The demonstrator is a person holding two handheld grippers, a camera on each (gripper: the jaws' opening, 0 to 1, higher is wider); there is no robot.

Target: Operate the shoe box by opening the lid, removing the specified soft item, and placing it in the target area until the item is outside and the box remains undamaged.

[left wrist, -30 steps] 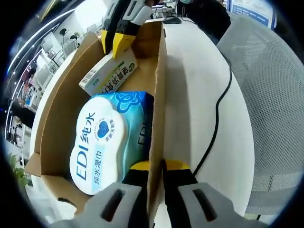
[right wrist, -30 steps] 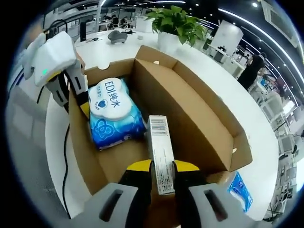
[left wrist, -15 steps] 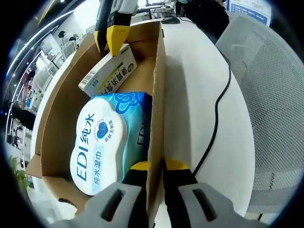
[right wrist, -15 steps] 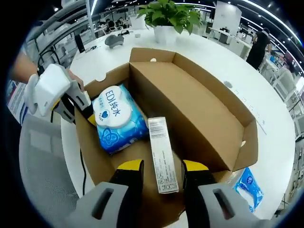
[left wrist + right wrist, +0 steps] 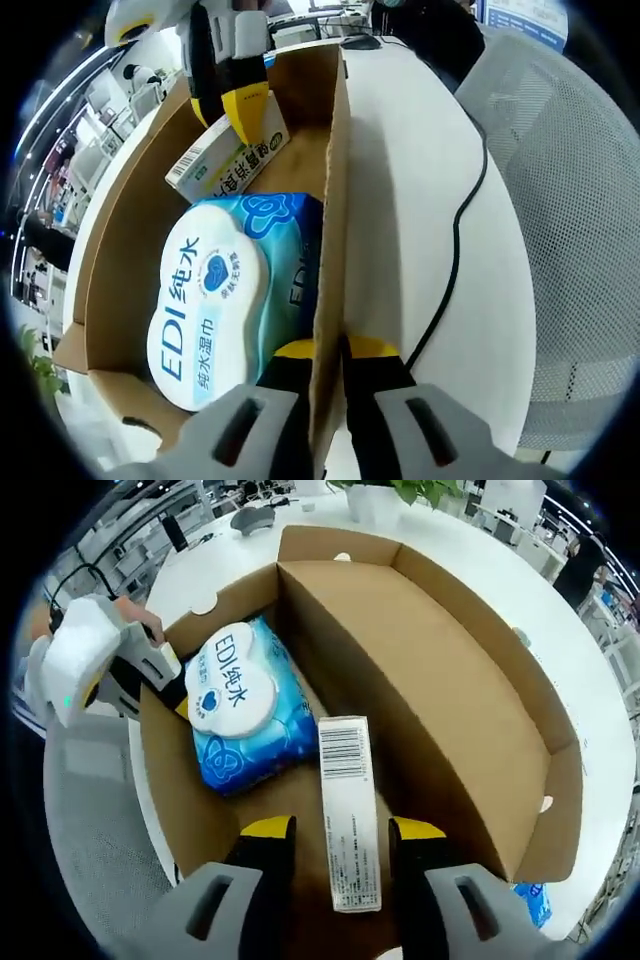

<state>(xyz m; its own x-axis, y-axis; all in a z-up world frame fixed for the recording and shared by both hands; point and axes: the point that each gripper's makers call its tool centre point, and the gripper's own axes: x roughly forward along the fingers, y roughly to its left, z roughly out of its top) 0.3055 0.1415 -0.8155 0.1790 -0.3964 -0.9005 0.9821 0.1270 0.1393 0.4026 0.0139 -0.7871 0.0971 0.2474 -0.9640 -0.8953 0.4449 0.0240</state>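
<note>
Clamped on the cardboard box's (image 5: 140, 200) side wall, the left gripper (image 5: 322, 352) holds. Right gripper's (image 5: 342, 832) jaws stand apart, straddling the small carton (image 5: 350, 820). Beside it, the wipes pack (image 5: 245, 705) lies inside the box.

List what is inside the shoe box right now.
Inside the shoe box lie a blue wet-wipes pack and a slim white carton with a barcode, resting on the cardboard floor. Anything beneath the pack or carton is covered and cannot be seen.

A round white table (image 5: 400, 180) stands in a bright open office. A grey mesh chair (image 5: 570, 200) sits beside it. A potted plant (image 5: 420, 490) stands at the table's far edge.
</note>
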